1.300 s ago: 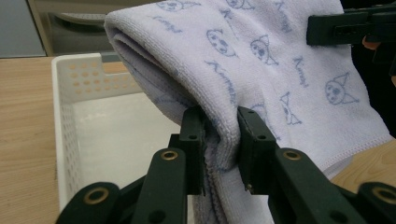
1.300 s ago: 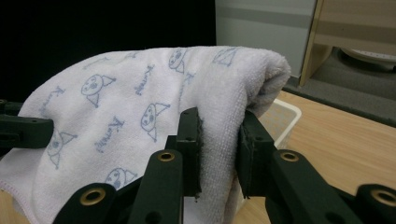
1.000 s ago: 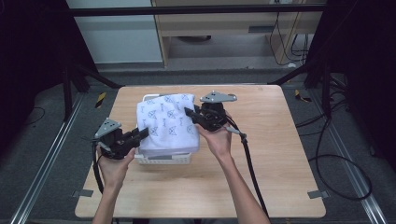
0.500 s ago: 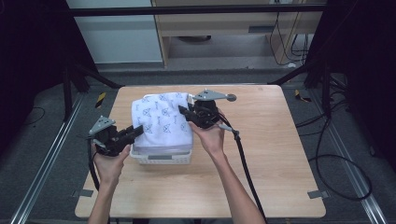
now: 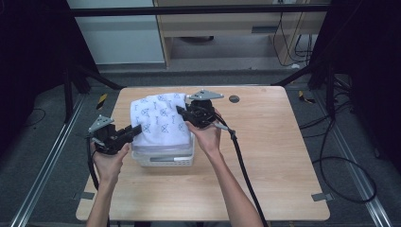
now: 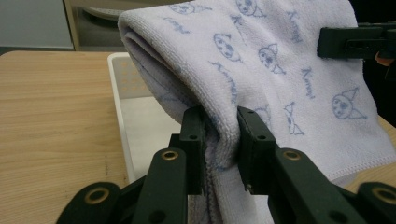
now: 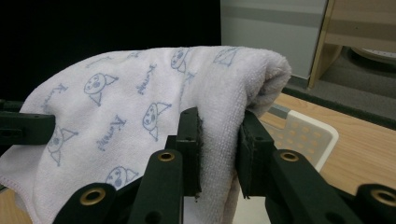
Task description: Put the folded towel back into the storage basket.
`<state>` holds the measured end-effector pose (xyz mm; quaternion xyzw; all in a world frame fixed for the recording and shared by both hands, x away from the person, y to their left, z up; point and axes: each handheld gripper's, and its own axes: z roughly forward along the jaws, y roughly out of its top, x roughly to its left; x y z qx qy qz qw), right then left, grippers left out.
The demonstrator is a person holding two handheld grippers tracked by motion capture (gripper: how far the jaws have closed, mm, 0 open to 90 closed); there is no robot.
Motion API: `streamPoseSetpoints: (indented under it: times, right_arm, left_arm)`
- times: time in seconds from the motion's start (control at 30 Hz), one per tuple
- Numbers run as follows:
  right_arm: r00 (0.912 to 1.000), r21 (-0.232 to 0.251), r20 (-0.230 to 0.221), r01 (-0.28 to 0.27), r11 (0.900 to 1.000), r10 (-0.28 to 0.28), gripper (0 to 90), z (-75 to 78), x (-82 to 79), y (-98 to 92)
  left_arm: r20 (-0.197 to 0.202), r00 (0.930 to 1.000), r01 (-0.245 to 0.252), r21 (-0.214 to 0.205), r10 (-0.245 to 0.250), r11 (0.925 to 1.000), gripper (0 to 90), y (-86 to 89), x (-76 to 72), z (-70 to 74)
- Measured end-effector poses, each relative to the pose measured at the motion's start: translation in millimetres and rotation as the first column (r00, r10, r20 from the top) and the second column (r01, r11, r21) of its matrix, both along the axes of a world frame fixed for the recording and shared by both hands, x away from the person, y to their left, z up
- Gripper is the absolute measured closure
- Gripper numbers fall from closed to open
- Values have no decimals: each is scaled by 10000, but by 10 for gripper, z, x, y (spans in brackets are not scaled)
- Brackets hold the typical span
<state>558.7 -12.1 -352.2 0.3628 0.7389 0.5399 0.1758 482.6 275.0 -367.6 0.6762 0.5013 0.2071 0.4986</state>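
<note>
- High view: a folded white towel with a blue cat print hangs over the white plastic bin on the tabletop, stretched between the left gripper at its near-left edge and the right gripper at its far-right edge. Against the earlier frames, both hands and the towel have drifted leftward and slightly lower.
- Left gripper view: jaws clamped on a bunched towel fold, the bin directly below.
- Right gripper view: jaws pinch the thick folded edge of the towel; the bin's rim lies beyond.

white basket interior and far rim hidden under the draped towel
</note>
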Motion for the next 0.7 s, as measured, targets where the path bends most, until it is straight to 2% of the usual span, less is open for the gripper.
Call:
streamPoseSetpoints:
  times: [0.7]
  right_arm:
    - [9983, -359, -543, 212, 9991, -231, 735, -238, 193, 122]
  left_arm:
    - [-488, 9987, -124, 376, 143, 9992, 732, 15, 201, -222]
